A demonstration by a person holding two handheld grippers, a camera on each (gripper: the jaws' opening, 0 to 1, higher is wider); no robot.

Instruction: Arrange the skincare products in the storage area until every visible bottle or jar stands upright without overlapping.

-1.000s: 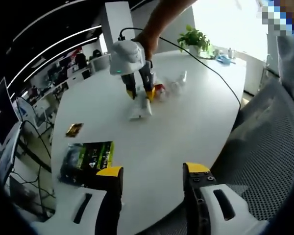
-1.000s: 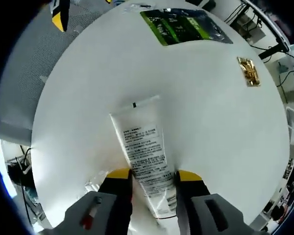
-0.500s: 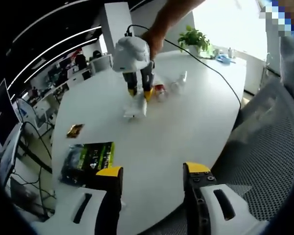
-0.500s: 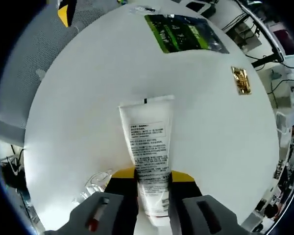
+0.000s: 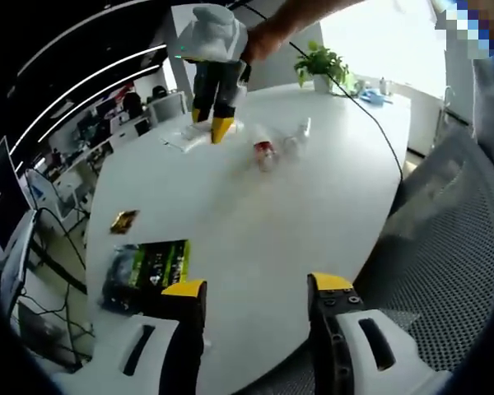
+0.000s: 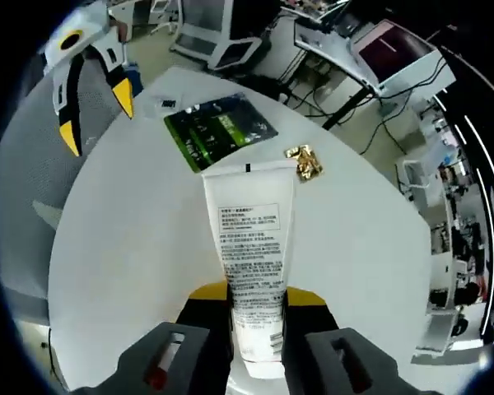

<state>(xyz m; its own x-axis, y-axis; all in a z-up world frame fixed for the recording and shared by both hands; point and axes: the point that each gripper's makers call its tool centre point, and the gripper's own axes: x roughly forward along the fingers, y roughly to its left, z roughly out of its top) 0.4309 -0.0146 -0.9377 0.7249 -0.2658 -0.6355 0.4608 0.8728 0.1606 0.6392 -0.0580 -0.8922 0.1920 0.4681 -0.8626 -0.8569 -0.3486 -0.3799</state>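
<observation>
My right gripper [image 6: 255, 295] is shut on a white skincare tube [image 6: 249, 247], which points forward from the jaws, lifted above the white table [image 6: 132, 247]. In the left gripper view the right gripper [image 5: 210, 127] hangs over the far part of the table with the tube [image 5: 189, 137] tilted in its jaws. To its right, a small red-capped item [image 5: 264, 153] and a clear bottle [image 5: 300, 137] lie on the table. My left gripper [image 5: 257, 288] stands open near the table's front edge with nothing between its fingers, and it shows as the left gripper [image 6: 97, 119] in the right gripper view.
A green packet [image 5: 148, 263] and a gold sachet [image 5: 123, 220] lie at the table's left side. They also show in the right gripper view as the green packet [image 6: 218, 132] and gold sachet [image 6: 305, 162]. A mesh chair [image 5: 445, 247] stands at the right, a plant [image 5: 325, 64] at the far end.
The right gripper closed on the tube, then raised it off the table and carried it farther away and leftward. The left gripper has stayed where it was, open.
</observation>
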